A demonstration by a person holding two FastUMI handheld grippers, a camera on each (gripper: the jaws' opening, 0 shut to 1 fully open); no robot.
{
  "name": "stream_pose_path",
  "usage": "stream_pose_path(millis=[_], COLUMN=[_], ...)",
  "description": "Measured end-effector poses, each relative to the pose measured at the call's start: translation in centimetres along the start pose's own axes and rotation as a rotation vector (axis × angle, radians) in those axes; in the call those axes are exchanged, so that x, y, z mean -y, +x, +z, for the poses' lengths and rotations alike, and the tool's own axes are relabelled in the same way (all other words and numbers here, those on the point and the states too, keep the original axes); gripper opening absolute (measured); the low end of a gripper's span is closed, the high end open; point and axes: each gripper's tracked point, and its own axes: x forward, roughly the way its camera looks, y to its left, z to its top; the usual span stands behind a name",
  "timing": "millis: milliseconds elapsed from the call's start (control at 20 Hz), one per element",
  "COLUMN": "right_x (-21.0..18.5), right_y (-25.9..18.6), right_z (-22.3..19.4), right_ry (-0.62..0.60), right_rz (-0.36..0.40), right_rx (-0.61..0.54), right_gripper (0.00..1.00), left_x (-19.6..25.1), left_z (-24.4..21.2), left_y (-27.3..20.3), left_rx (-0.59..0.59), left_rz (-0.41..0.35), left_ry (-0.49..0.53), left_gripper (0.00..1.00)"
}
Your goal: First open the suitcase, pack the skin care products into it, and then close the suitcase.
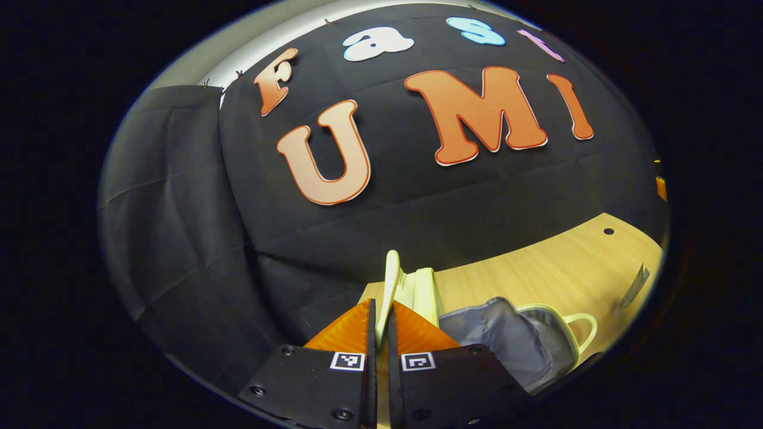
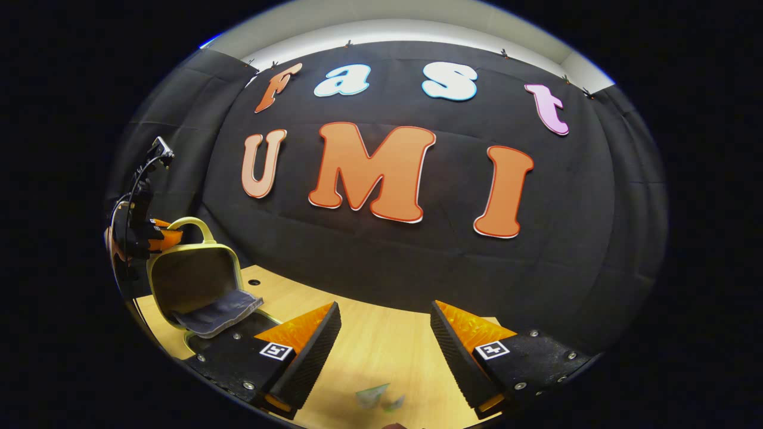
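Our left gripper [image 1: 381, 316] clamps the raised suitcase lid [image 1: 391, 280]; we should hold it steady while our spread right gripper [image 2: 384, 333] fetches products.

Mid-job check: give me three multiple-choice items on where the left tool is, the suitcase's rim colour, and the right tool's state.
1. The left tool grips:
A. the suitcase lid's edge
B. a bottle
C. the table edge

2. The suitcase rim is:
A. red
B. pale yellow-green
C. blue

3. The right tool is:
A. shut on a packet
B. shut on nothing
C. open

Answers: 1 A, the lid's edge sits pinched between its fingers. 2 B, rim and handle look pale yellow-green. 3 C, a wide gap shows bare table between its fingers.
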Motion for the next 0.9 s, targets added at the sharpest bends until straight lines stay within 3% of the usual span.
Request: stream_pose_path(millis=[550,900], right_x=[-7.8,-7.4], right_y=[1.6,1.7], right_z=[-0.5,-0.5], right_ry=[0.003,0.002], right_rz=[0.036,0.022], right_rx=[-0.064,-0.091], right_gripper=[0.95,0.95], left_x=[-10.5,-12.8], left_z=[-10.9,-21.5], left_y=[6.2,10.3], left_rx=[-0.141,-0.323], left_rz=[0.067,0.079], left_ry=[-0.028,-0.096], left_gripper=[0.08,0.08])
